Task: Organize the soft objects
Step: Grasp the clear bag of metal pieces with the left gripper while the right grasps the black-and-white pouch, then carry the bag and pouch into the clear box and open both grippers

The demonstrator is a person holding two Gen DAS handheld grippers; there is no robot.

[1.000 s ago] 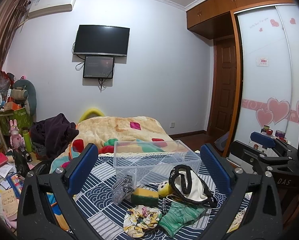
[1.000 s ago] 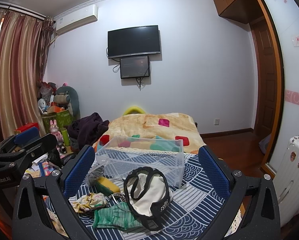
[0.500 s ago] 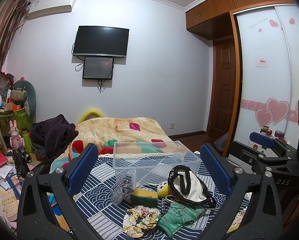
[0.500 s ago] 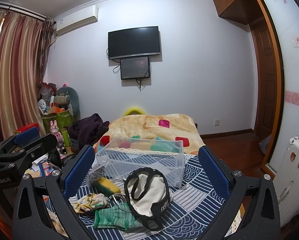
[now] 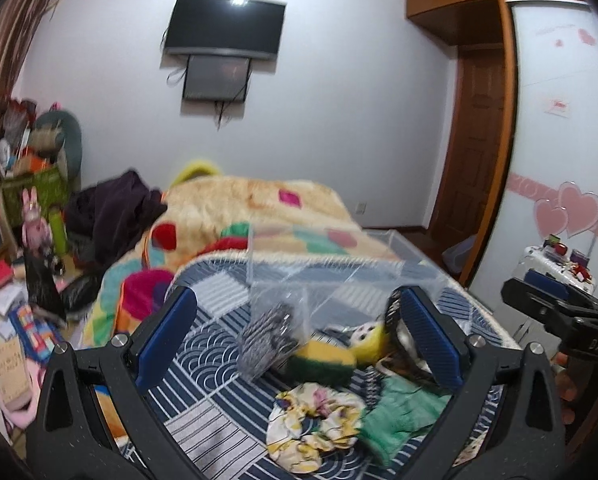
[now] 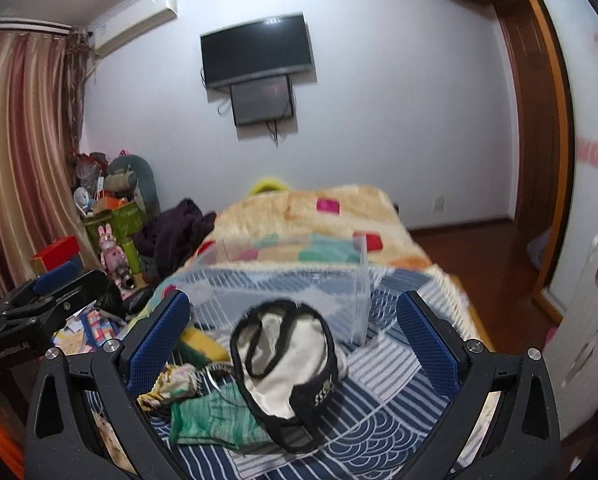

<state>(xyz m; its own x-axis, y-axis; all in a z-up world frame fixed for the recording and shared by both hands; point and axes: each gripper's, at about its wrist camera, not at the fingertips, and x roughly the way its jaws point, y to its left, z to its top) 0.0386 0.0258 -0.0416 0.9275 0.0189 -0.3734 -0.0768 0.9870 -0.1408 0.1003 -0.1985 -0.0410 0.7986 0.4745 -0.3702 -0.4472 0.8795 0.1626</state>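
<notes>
You hold both grippers above a bed covered with a navy and white patterned sheet (image 5: 203, 412). Take the clear plastic box (image 6: 295, 292) on that sheet as your landmark.

Your left gripper (image 5: 299, 340) has its blue-padded fingers (image 5: 167, 336) spread wide apart, and nothing is between them. Your right gripper (image 6: 295, 340) is spread just as wide and also grips nothing.

The soft things lie in a loose pile on the sheet, in front of the box on the side nearer you. A cream fabric piece with black trim (image 6: 287, 364) sits directly in front of the box, close to its front wall. Touching that piece's near left edge is a green knitted cloth (image 6: 215, 420). Just left of the green cloth is a floral scrunchie (image 5: 315, 420). Between the scrunchie and the box lies a yellow and green sponge (image 5: 323, 360), with a small yellow plush toy (image 5: 369, 336) beside it. A grey striped item in a clear bag (image 5: 267, 336) leans by the box's front left corner.

Behind the box, a beige blanket with coloured squares (image 5: 259, 208) covers the far part of the bed.
</notes>
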